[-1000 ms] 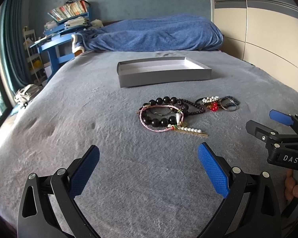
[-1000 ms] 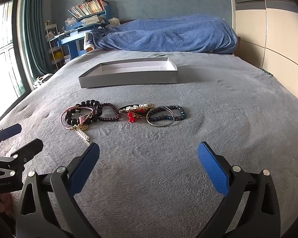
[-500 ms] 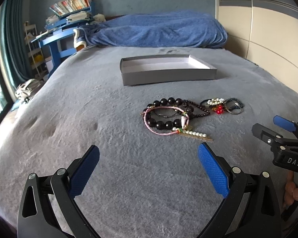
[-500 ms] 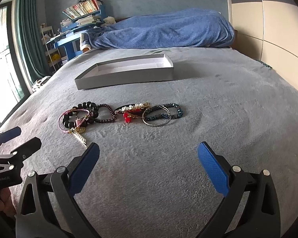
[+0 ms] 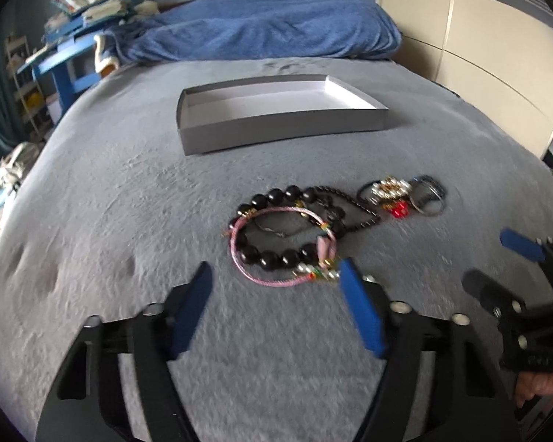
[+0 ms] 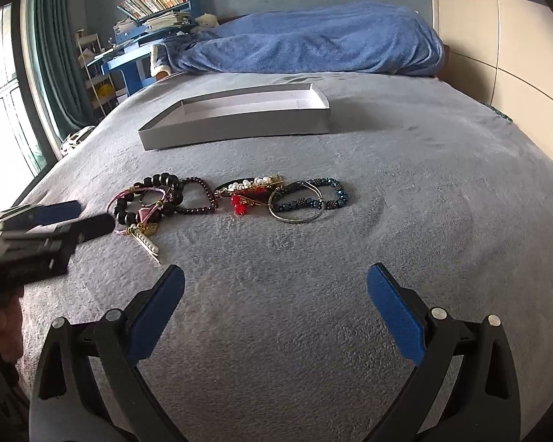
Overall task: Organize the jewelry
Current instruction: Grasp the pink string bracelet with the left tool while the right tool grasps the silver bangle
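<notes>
We hold the left hand-held gripper (image 5: 274,283) spread beside the pink bracelet (image 5: 284,246) mid-bed (image 6: 405,191), the right hand-held gripper (image 6: 276,287) spread, both empty

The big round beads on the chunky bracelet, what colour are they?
Black and shiny. The chunky bracelet shows best in the left wrist view, with a pink cord lying over it.

Glossy black beads (image 5: 272,258) and a shiny metal bangle (image 6: 298,204) lie on a plush grey blanket (image 6: 405,169). The tray (image 6: 239,125) looks like matt cardboard (white inside).
</notes>
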